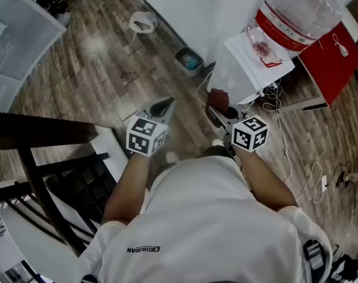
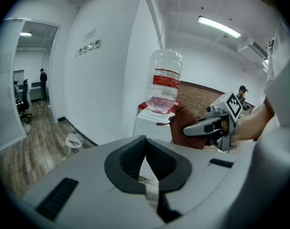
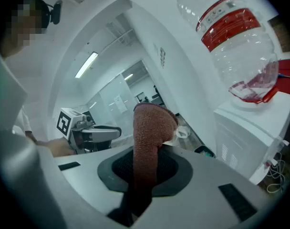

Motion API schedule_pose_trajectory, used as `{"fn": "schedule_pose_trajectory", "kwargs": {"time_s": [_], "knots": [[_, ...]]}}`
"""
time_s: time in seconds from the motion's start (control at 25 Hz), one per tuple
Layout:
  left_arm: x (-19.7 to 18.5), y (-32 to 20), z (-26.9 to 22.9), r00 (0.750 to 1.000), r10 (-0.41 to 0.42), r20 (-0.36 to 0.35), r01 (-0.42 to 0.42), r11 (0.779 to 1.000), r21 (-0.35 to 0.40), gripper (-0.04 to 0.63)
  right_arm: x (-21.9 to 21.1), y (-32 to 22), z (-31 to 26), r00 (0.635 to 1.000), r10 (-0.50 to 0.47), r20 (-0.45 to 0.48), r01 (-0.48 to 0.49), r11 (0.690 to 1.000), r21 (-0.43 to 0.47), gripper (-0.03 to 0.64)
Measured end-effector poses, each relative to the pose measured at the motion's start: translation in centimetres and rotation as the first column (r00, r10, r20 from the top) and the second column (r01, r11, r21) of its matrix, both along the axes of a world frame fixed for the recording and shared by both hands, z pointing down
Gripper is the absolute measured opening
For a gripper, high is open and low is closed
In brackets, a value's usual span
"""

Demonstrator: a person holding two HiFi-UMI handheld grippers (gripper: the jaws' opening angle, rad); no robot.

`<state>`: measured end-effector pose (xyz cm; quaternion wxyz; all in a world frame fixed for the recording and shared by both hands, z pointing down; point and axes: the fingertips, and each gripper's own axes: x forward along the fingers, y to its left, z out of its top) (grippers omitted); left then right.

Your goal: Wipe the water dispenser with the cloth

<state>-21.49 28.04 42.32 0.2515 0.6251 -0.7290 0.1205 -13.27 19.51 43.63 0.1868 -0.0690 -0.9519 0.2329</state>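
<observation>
The right gripper [image 3: 145,151] is clamping the cloth [image 3: 152,123] between its pads. The cloth (reddish-brown, coarse weave) is rising out of the jaws and curling over at its top end. The gripper is holding it near the white dispenser [image 3: 245,128], on the side facing the person. No view is showing whether cloth and dispenser are touching.

The left gripper [image 2: 146,138] is hovering beside the right one, at about the same height. Its jaws are closed together with nothing between them, the pad tips meeting.

The dispenser is standing on the wood floor [image 1: 102,69] against a white wall. It is carrying an inverted clear bottle [image 3: 235,37] with a red label band; the bottle is looking almost empty. Cables [image 1: 274,93] are lying on the floor at the dispenser's foot. A small bin [image 1: 189,59] is sitting by the wall, near the dispenser.
</observation>
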Motion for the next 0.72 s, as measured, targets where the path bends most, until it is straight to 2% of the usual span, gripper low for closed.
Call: {"fn": "schedule_pose_trajectory", "kwargs": {"time_s": [0.16, 0.36, 0.52, 0.72], "knots": [[-0.6, 0.2, 0.0, 0.992, 0.124, -0.005, -0.123, 0.992, 0.018, -0.011, 1.7, 1.0, -0.3, 0.987, 0.162, 0.008, -0.162, 0.987, 0.017, 0.055], [0.1, -0.3, 0.3, 0.963, 0.270, -0.013, -0.270, 0.963, 0.026, -0.011, 4.0, 2.2, 0.2, 0.948, 0.319, -0.006, -0.319, 0.947, 0.019, 0.055], [0.7, -2.1, 0.4, 0.937, 0.348, -0.021, -0.347, 0.937, 0.031, -0.011, 5.4, 1.5, 0.2, 0.914, 0.405, -0.014, -0.405, 0.914, 0.009, 0.055], [-0.5, -5.5, 0.3, 0.915, 0.403, -0.004, -0.403, 0.915, 0.035, -0.011, 4.9, -2.4, 0.7, 0.868, 0.497, 0.002, -0.497, 0.868, -0.004, 0.055]]}}
